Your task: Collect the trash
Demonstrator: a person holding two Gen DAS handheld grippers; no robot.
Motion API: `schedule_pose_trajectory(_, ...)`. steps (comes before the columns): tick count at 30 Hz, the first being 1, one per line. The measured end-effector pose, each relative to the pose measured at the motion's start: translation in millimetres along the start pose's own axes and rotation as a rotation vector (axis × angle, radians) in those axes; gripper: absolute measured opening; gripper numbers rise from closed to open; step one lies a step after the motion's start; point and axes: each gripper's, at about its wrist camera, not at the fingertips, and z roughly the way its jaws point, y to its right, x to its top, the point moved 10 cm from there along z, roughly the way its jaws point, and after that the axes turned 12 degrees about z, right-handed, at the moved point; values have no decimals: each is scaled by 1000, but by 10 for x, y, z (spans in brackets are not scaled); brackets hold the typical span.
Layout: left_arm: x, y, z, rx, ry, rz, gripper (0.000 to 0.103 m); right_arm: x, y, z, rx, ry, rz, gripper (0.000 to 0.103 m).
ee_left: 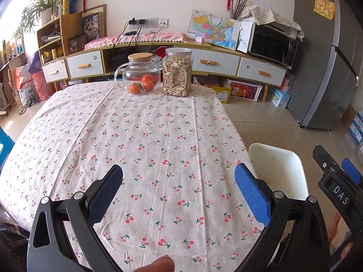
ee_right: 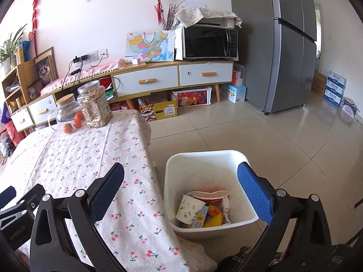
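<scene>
Both hand-held grippers wide open, empty: left (ee_left: 179, 190) over counter (ee_left: 158, 136), right (ee_right: 181, 188) above bin (ee_right: 204, 158) holding trash (ee_right: 202, 210).

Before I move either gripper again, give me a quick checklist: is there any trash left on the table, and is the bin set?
1. Left gripper open and holding nothing: ok.
2. Right gripper open and holding nothing: ok.
3. White bin upright on the floor beside the table, with a paper cup and wrappers inside: ok.
4. Tablecloth free of loose trash in the visible area: ok.
5. Glass pitcher and jar upright at the far edge, not trash: ok.
6. Trash on the floor near the table: cannot tell, partly hidden.
</scene>
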Motion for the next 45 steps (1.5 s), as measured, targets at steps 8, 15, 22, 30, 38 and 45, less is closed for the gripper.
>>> schedule_pose_trajectory(8,-272,-445,-44,94,20,3,96,-264,-403,-149,-8,71,-158,96)
schedule_pose_trajectory(15,-396,-648,-25,92,-6,-44,96,-343,-554,-100,7,61,-195,96)
schedule_pose_trajectory(22,-388,-748,-11,84,-16,-97,96,-431,-607,-39,30,30,-199,96)
schedule_pose_trajectory(30,-377,-701,44,89,-26,-85,96,-431,-620,-19,43,25,-191,96)
schedule_pose_trajectory(38,-418,-664,105,80,-51,-81,96,-446,-601,33,45,5,-175,96)
schedule_pose_trajectory(45,-402,-650,117,91,-51,-71,96,-461,-601,49,44,2,-177,96)
